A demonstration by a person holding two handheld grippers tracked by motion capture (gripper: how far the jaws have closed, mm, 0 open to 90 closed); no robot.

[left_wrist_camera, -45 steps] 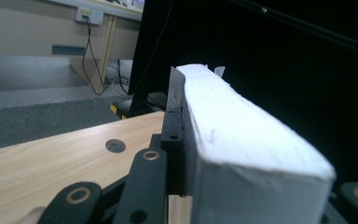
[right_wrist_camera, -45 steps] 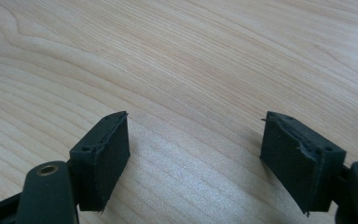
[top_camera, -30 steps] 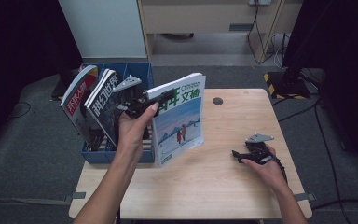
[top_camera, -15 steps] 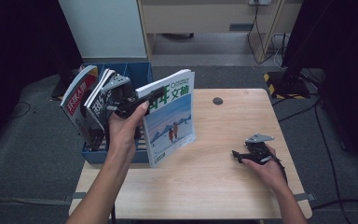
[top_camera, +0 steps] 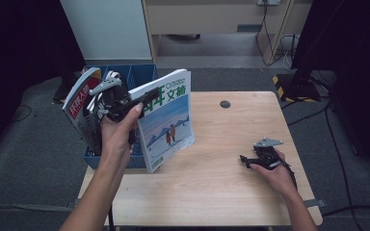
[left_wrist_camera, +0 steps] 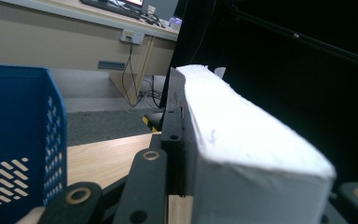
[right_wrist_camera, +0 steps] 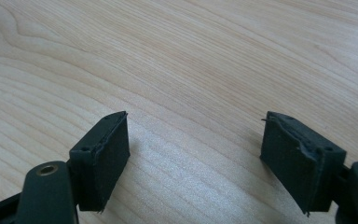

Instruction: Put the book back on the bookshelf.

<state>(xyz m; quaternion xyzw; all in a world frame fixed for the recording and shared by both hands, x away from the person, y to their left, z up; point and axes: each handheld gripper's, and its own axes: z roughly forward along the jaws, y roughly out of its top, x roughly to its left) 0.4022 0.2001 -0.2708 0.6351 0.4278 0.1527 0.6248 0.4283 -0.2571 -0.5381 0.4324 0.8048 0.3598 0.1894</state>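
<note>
While the left gripper [top_camera: 142,98], jaws clamped on the magazine [top_camera: 166,120], has carried it toward the blue bin [top_camera: 137,77], the right gripper [top_camera: 250,161] rests jaws-apart on bare desk [top_camera: 231,192].

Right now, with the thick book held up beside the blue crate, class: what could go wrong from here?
1. The left gripper clamps the book only near its top edge; heavy and tilted, it might slip or swing.
2. The magazines lean in the blue crate, so the book could snag on them or the crate's rim.
3. The right gripper rests open on the table, giving no support.
</note>
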